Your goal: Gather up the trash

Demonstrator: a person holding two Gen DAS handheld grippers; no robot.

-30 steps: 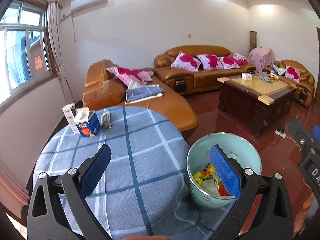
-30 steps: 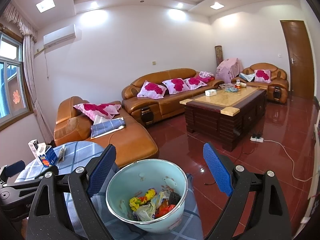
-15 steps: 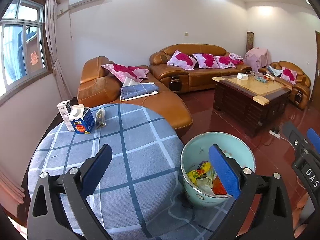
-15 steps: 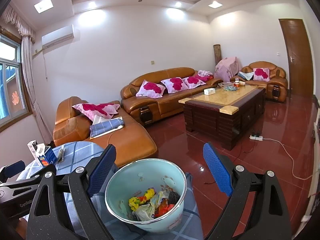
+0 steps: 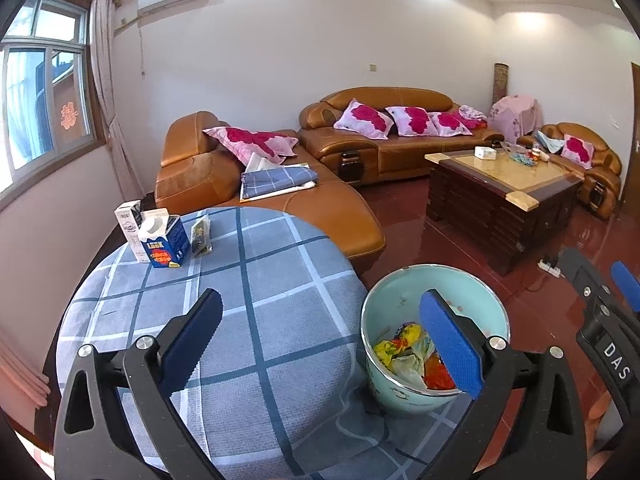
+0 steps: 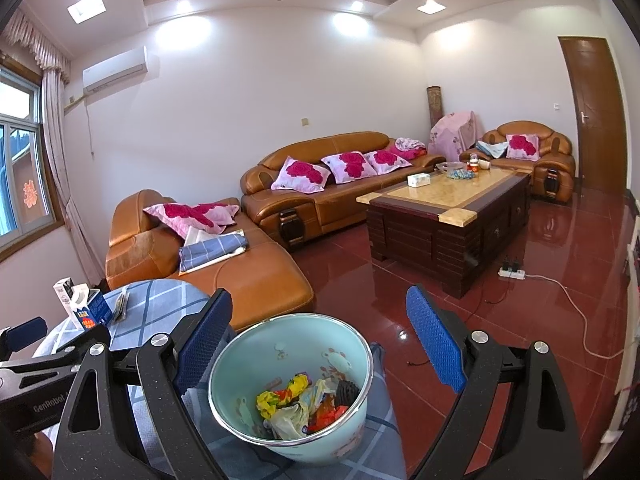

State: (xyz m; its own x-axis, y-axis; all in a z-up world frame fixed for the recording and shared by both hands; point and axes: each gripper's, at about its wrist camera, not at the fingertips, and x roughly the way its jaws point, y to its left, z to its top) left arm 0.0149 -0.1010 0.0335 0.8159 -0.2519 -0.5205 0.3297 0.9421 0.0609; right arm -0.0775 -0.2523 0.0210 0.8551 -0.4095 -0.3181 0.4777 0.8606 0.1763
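On the table [image 5: 260,320] edge, the bin [image 6: 292,384] is sitting, wrappers [image 6: 304,400] inside. You are holding both the left gripper [image 5: 320,344] and right gripper [image 6: 320,340] released, empty. Next, likely, you are reaching for the cartons [image 5: 160,242] at the far side.

Frames: we see matte black, triangular cut-outs on our left gripper [image 5: 320,332] and right gripper [image 6: 318,338].
Pads: ours are blue, ribbed.
Screws: round silver heads.
Markings: white "GenRobot" and "DAS" lettering.
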